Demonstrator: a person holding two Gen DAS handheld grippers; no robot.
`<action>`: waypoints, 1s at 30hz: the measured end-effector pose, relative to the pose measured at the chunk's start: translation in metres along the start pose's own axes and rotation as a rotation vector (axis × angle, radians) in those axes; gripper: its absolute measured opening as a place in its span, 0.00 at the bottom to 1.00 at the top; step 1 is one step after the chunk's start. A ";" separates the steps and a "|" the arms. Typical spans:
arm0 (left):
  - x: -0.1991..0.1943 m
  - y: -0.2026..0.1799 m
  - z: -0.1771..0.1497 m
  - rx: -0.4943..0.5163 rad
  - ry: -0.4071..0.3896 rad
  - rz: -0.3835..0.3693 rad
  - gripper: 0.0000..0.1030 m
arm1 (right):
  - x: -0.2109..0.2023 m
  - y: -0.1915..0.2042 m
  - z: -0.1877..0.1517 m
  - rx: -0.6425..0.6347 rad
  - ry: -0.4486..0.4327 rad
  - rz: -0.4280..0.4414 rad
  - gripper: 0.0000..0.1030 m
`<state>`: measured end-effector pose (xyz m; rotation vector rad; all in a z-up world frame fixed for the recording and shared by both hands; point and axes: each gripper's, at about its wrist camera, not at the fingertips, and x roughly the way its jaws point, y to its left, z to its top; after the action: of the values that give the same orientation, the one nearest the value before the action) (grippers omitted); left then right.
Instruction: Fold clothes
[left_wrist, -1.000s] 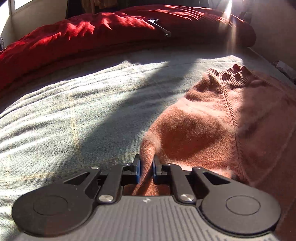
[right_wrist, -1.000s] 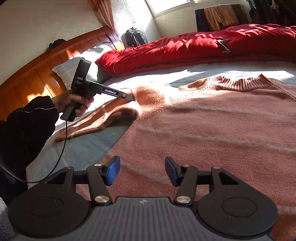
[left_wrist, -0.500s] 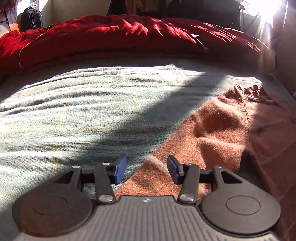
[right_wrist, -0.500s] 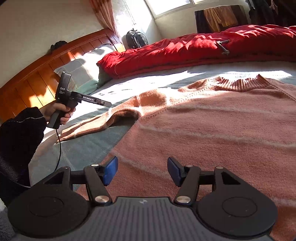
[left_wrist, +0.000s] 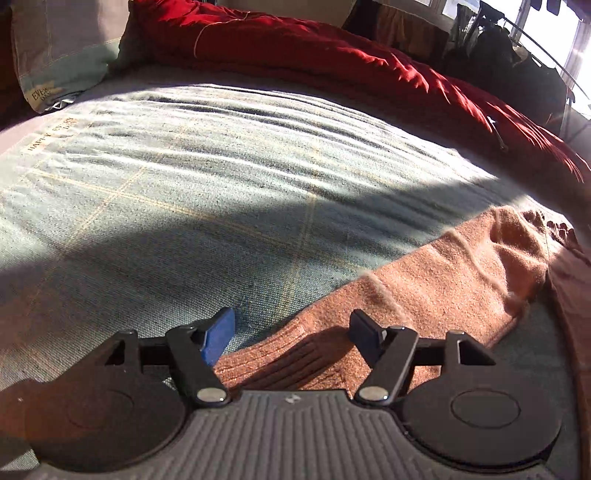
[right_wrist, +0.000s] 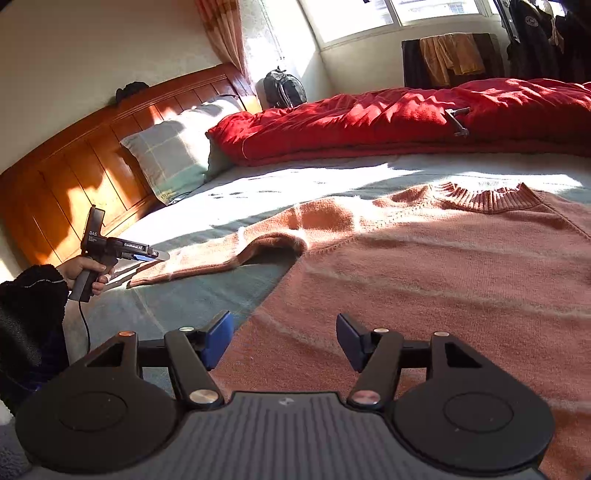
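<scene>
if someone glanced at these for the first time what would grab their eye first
First, the big salmon-pink sweater spread flat over the grey-green bedsheet, collar toward the far side and one sleeve stretched out to the left. Behind it, a bright red duvet lies bunched along the far edge of the bed in strong sunlight. At the sleeve's cuff, the left tongs are opening with nothing pinched between them.
</scene>
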<state>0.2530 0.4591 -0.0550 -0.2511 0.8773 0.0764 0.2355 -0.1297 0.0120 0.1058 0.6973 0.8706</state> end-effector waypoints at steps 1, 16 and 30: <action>0.001 -0.006 -0.001 0.032 0.008 -0.004 0.71 | 0.000 0.004 0.001 -0.005 0.003 0.004 0.64; -0.032 -0.027 0.014 0.096 -0.060 0.084 0.04 | 0.003 0.045 0.004 -0.087 0.013 0.002 0.73; -0.031 0.038 -0.019 -0.269 -0.101 0.008 0.56 | 0.007 0.040 -0.001 -0.060 0.030 -0.005 0.76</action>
<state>0.2131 0.4921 -0.0497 -0.4913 0.7668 0.2134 0.2113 -0.0988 0.0216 0.0375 0.6982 0.8889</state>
